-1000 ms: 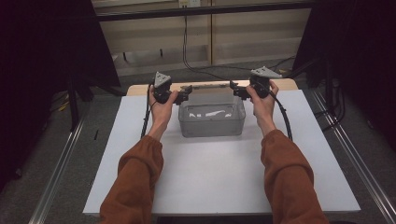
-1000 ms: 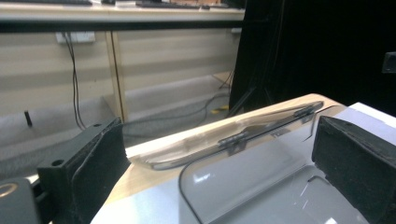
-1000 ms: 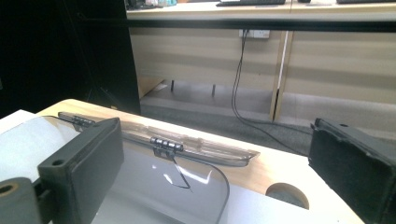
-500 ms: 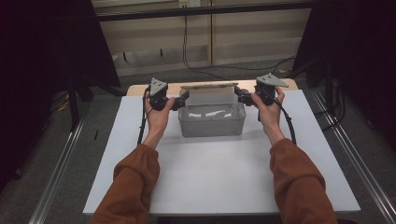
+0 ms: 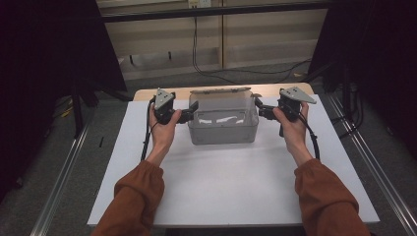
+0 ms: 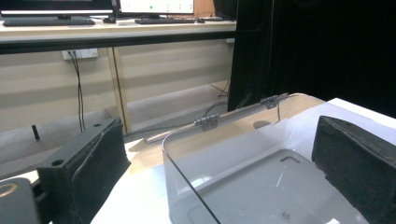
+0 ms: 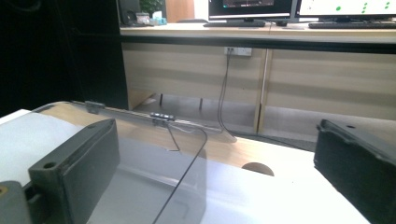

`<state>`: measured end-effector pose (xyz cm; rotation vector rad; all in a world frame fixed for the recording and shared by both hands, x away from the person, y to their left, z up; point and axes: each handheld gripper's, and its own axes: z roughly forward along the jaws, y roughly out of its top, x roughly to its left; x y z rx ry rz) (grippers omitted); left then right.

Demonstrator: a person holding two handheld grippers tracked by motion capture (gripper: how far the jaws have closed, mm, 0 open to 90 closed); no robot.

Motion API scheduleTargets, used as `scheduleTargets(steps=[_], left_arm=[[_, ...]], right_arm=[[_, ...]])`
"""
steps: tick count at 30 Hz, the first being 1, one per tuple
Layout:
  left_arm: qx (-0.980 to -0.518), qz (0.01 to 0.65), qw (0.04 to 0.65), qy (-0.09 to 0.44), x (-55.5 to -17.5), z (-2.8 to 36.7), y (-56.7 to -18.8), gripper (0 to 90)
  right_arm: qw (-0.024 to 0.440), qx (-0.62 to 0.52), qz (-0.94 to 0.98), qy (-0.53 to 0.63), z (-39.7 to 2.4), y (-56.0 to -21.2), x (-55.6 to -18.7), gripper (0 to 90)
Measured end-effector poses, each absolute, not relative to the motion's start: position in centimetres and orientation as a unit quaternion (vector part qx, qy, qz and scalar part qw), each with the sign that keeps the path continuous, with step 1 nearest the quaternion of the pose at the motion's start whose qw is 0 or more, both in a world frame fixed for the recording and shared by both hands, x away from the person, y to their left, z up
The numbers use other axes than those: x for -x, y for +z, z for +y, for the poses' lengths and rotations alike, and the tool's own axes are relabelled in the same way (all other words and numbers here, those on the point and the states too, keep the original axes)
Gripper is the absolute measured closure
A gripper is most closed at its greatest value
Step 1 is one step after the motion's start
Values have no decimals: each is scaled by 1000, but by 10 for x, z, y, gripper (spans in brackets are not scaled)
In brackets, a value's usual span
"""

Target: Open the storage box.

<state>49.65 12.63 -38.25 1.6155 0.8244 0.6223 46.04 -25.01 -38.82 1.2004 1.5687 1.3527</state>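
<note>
A clear plastic box [image 5: 223, 129] stands at the far middle of the white board [image 5: 231, 182], with its hinged lid [image 5: 220, 90] swung open at the back. My left gripper [image 5: 191, 112] is open at the box's left wall, and my right gripper [image 5: 259, 109] is open at its right wall. In the left gripper view the left gripper [image 6: 219, 140] has the box's rim [image 6: 187, 182] running between its jaws, with nothing pinched. The right gripper view shows the right gripper [image 7: 215, 135] with the clear wall [image 7: 184, 182] between its jaws in the same way. Two hinges [image 6: 206, 122] show on the back edge.
The board lies on a wooden table [image 5: 275, 90] with metal rails [image 5: 64, 177] along both sides. Black curtains [image 5: 44, 59] flank the area. A desk with monitors [image 7: 299, 9] and hanging cables [image 5: 196, 44] lies beyond. The person's orange sleeves [image 5: 133, 196] come in from the bottom.
The lid has swung up and back from the box top to open. Both grippers have moved outward from the lid's front corners to the box's side walls.
</note>
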Motion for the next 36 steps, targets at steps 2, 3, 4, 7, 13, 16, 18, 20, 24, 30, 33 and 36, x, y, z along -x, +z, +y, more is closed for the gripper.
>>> scheduleTargets(steps=[2, 3, 4, 7, 13, 16, 18, 20, 24, 30, 33, 36], left_arm=[[-687, 351, 577, 267, -494, 128, -383, 30], [-687, 351, 578, 267, -492, 129, -383, 30], [-684, 353, 579, 269, -489, 130, -385, 30], [-684, 354, 581, 265, -483, 135, -391, 30], [-679, 354, 588, 261, -471, 143, -393, 30], [-675, 354, 592, 262, -465, 149, -393, 30], [-675, 356, 590, 265, -461, 152, -394, 30], [-674, 357, 590, 265, -459, 155, -395, 30], [-671, 362, 589, 267, -451, 159, -398, 30], [-669, 364, 588, 274, -436, 167, -400, 29], [-667, 364, 588, 276, -430, 170, -399, 29], [-667, 361, 589, 279, -425, 172, -399, 29]], right_arm=[[361, -465, 610, 530, -250, -388, -456, 1], [362, -462, 611, 532, -250, -388, -454, 1], [362, -459, 611, 534, -250, -387, -451, 0], [361, -458, 610, 537, -250, -388, -445, 0], [370, -454, 607, 537, -253, -388, -430, 0], [373, -448, 612, 535, -253, -388, -423, 0], [377, -445, 610, 537, -253, -389, -418, 0], [378, -443, 610, 538, -254, -391, -413, 0], [384, -442, 609, 535, -255, -394, -404, 0], [388, -441, 605, 537, -261, -394, -389, 0], [391, -441, 605, 535, -264, -395, -383, 0], [398, -440, 603, 533, -267, -396, -377, 0]])
